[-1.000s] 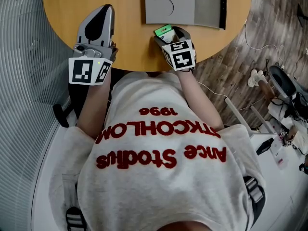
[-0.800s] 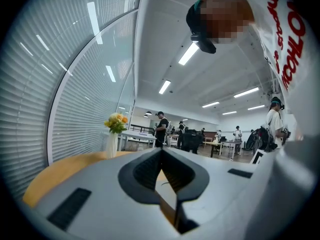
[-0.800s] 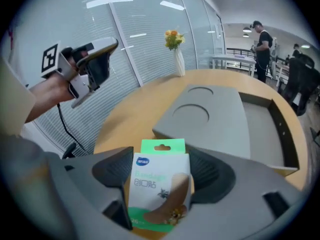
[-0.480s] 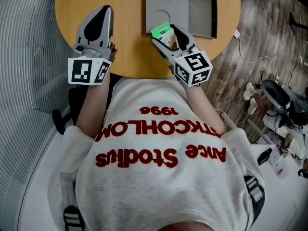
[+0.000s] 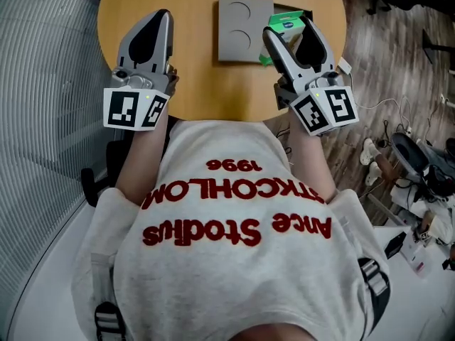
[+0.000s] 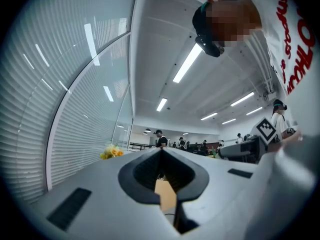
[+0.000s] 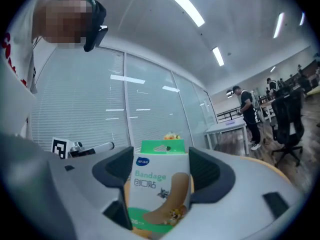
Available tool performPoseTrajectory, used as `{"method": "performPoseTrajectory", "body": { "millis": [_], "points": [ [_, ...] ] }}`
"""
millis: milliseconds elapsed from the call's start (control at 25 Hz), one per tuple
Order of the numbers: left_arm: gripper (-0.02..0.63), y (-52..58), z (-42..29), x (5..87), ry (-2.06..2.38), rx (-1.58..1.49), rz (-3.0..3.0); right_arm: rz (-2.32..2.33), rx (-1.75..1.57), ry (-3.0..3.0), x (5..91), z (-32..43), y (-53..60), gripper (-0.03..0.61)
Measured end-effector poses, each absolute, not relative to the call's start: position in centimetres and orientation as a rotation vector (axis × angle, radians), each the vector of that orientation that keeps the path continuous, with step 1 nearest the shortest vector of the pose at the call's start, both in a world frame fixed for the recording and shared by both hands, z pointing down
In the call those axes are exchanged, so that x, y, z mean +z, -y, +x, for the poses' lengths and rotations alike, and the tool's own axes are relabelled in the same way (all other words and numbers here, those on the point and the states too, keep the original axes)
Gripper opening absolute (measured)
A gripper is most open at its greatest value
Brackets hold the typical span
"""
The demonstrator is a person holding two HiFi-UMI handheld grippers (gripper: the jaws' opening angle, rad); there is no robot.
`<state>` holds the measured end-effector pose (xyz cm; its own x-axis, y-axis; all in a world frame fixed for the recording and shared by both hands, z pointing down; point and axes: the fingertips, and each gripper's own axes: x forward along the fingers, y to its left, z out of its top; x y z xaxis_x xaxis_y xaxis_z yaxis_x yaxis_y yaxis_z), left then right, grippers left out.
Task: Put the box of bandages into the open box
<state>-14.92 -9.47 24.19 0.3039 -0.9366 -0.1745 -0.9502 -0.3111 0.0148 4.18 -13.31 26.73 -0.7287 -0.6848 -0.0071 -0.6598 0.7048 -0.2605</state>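
A grey shirt with red lettering is being worn by the person nearest the head camera. Both forearms are being extended over the near edge of a round wooden desk.

The left gripper is being held low over the left part of the desk, well apart from the task's things. Its jaws are being pressed together at the tips with nothing between them. Only a sliver of the desk surface is being shown through the gap behind the tips.

The right gripper is being held over the right part of the desk. Its jaws are being parted only by the width of the box of bandages, which is being clamped between them by its two sides. The box of bandages is lying lengthwise along the jaws, with its printed face toward the gripper's camera and its green tab end toward the tips.

In the head view that green end is being seen between the jaw tips. It is just beside the grey, two-circled lid of the open box. The rest of the open box is being largely covered by the gripper, and whether the box of bandages is touching it cannot be told.

Farther out, a curved glass wall with blinds is being seen on the left and a wooden floor on the right. In the right gripper view a person is standing in the distance beside an office chair.
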Motion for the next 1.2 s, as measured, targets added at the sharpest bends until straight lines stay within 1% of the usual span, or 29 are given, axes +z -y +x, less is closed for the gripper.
{"method": "performPoseTrajectory", "body": {
  "millis": [120, 280, 440, 640, 840, 1040, 1200],
  "points": [
    [0.006, 8.5, -13.2, 20.6, -1.761, 0.218, -2.426, -1.128, -0.277, -2.743, 22.4, 6.7, 12.7, 0.345],
    [0.006, 7.8, -13.7, 20.8, -1.762, 0.249, -2.404, -1.141, -0.193, -2.732, 22.1, 6.9, 12.0, 0.345],
    [0.006, 6.6, -12.0, 18.8, -1.753, 0.241, -2.391, -1.143, -0.208, -2.708, 20.7, 8.6, 11.0, 0.345],
    [0.006, 11.3, -14.5, 24.1, -1.744, 0.256, -2.460, -1.232, -0.220, -2.711, 25.1, 6.7, 14.9, 0.345],
    [0.006, 10.1, -11.5, 21.6, -1.689, 0.246, -2.519, -1.325, -0.224, -2.661, 22.2, 10.5, 12.6, 0.345],
    [0.006, 12.6, -10.5, 26.0, -1.628, 0.261, -2.615, -1.454, -0.237, -2.639, 25.9, 12.0, 13.7, 0.345],
    [0.006, 13.8, -10.0, 27.6, -1.602, 0.247, -2.655, -1.499, -0.253, -2.626, 27.1, 12.5, 14.4, 0.345]
  ]
}}
